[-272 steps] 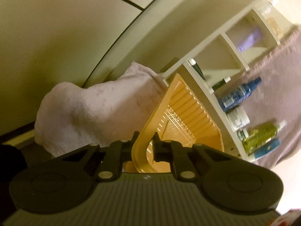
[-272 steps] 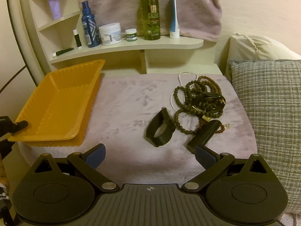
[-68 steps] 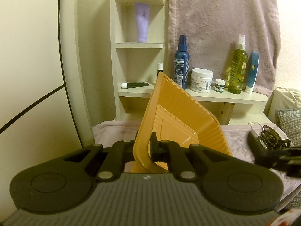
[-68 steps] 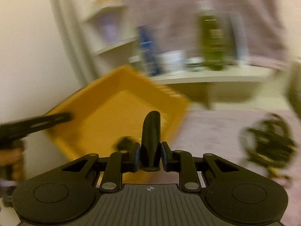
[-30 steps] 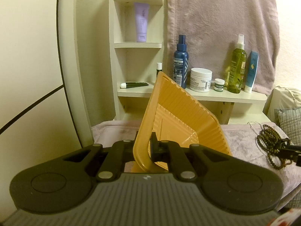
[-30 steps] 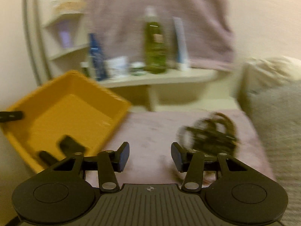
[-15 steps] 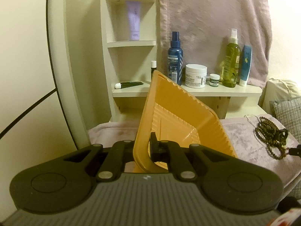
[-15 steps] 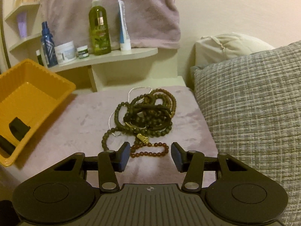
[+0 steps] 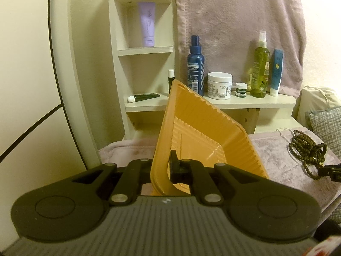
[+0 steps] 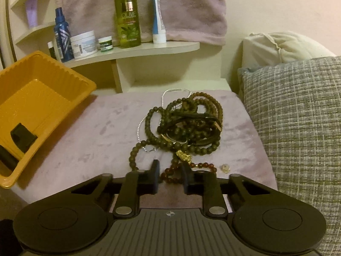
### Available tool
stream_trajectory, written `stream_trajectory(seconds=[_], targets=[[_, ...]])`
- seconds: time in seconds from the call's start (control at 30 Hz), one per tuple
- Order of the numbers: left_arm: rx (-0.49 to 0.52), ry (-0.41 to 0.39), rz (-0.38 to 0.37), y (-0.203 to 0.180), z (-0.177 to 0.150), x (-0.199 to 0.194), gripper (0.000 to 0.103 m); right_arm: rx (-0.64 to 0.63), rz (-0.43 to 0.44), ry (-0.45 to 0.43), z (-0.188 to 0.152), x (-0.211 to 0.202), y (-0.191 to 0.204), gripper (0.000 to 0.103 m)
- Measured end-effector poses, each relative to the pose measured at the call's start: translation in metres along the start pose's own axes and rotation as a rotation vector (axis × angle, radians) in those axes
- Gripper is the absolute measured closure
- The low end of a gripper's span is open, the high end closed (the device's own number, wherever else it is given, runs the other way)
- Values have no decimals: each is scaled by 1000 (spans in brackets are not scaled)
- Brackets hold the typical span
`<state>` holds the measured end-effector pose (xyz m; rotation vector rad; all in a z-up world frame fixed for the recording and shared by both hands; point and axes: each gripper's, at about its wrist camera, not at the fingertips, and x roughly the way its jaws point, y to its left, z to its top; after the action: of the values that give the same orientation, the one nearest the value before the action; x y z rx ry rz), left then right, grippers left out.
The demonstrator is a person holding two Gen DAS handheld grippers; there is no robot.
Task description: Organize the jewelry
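The left gripper [image 9: 163, 166] is pinching the orange tray [image 9: 204, 136] rim; the right gripper [image 10: 170, 176], fingers half-open and empty, is straddling the reddish bracelet [image 10: 187, 168], risking snagging the tangled beads [image 10: 187, 123].

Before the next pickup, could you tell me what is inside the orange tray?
Two black items lie inside the orange tray: a black band and another piece, partly cut off by its rim.
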<state>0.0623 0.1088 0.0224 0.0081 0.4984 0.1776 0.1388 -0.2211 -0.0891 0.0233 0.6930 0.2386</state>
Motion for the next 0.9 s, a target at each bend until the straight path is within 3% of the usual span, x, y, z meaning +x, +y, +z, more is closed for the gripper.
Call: stream_trajectory(seconds=[0.07,0.13,0.5,0.9], targets=[[-1,2,-1,0,0,0,97,15,6,6,0,0,0,95],[8,7,-5,-1,1,0,97,35,9,7,1,-2,0,98],[61,79,-30,1,10,6,97,15,-9,-46,8,-21,0,99],[90,114,-36,1,13,10,97,-24,36,-139,43,-44,15,99]])
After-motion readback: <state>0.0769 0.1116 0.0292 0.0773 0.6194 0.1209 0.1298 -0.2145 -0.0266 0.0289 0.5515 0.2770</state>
